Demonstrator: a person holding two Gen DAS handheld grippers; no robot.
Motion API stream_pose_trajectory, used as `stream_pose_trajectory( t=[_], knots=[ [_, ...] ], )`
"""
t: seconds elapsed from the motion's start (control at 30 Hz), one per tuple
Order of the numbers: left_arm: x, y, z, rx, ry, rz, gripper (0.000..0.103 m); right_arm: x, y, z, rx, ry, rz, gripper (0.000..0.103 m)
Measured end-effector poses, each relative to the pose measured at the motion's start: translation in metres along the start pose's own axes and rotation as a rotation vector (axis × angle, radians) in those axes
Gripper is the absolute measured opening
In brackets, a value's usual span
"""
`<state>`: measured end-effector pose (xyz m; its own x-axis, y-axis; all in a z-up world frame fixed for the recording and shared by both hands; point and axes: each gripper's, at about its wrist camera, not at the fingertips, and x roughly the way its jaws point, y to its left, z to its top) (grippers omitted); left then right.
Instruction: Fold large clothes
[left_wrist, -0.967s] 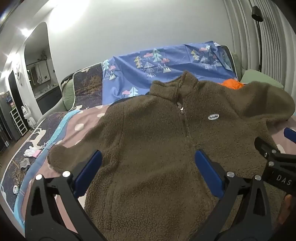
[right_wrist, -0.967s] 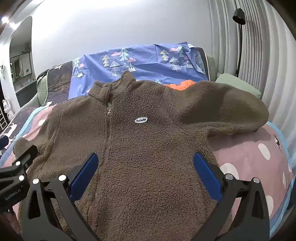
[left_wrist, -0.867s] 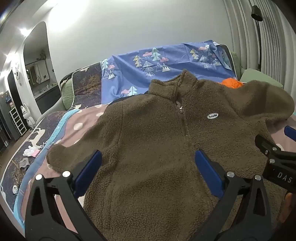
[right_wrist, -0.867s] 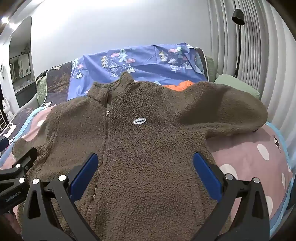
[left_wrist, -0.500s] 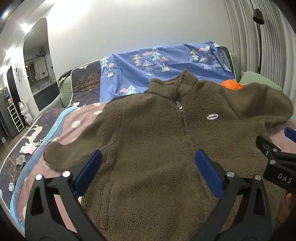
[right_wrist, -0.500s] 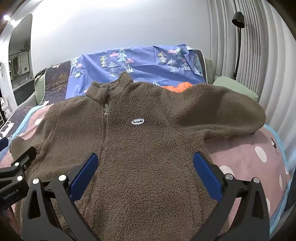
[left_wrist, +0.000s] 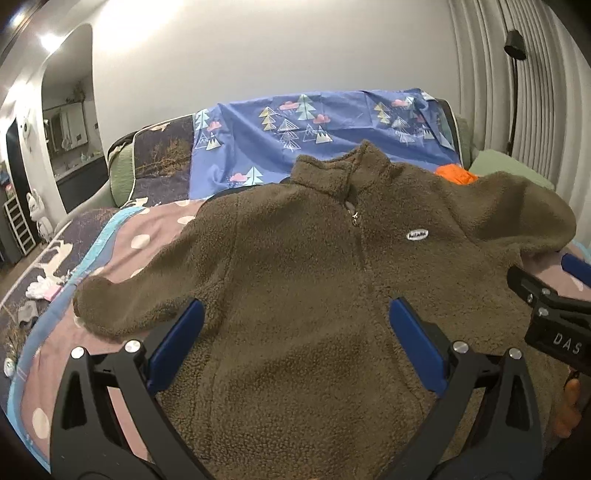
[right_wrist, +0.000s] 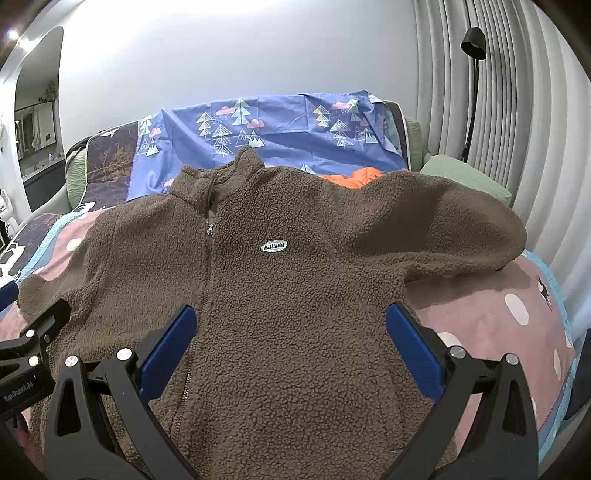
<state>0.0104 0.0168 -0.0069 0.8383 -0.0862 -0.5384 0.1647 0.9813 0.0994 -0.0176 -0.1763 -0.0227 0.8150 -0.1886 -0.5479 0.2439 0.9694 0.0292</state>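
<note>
A brown fleece jacket (left_wrist: 314, 280) (right_wrist: 288, 295) lies face up on the bed, zip closed, collar toward the headboard, a white oval label on the chest. Its left sleeve (left_wrist: 122, 306) lies out to the side; its right sleeve (right_wrist: 454, 229) humps up over something beneath. My left gripper (left_wrist: 295, 314) hovers wide open above the lower front, nothing between its blue pads. My right gripper (right_wrist: 290, 312) is likewise wide open over the hem area. Each gripper shows at the edge of the other's view.
The bed has a pink dotted cover (right_wrist: 509, 314) with a blue tree-print sheet (left_wrist: 314, 136) over the headboard. An orange item (right_wrist: 354, 175) and a green pillow (right_wrist: 465, 177) lie behind the jacket. Small items (left_wrist: 40, 291) lie at the bed's left edge. A floor lamp (right_wrist: 472, 85) stands by the curtain.
Both views have shifted slightly, the left one drifting a little rightward across the bed. The jacket has not moved and both grippers have stayed open.
</note>
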Motion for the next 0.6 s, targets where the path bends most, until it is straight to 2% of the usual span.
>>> stream_pose_trajectory(
  t=[0.2,0.6],
  knots=[
    [0.0009,-0.0046,-0.0048,0.019,0.018,-0.044,0.101,-0.0005,0.0032,-0.0014,-0.008,0.003,0.001,0.102],
    [0.0028,-0.0057,-0.0097,0.024,0.020,-0.050,0.101,0.0032,0.0033,-0.0061,0.001,0.019,0.000,0.102]
  ],
)
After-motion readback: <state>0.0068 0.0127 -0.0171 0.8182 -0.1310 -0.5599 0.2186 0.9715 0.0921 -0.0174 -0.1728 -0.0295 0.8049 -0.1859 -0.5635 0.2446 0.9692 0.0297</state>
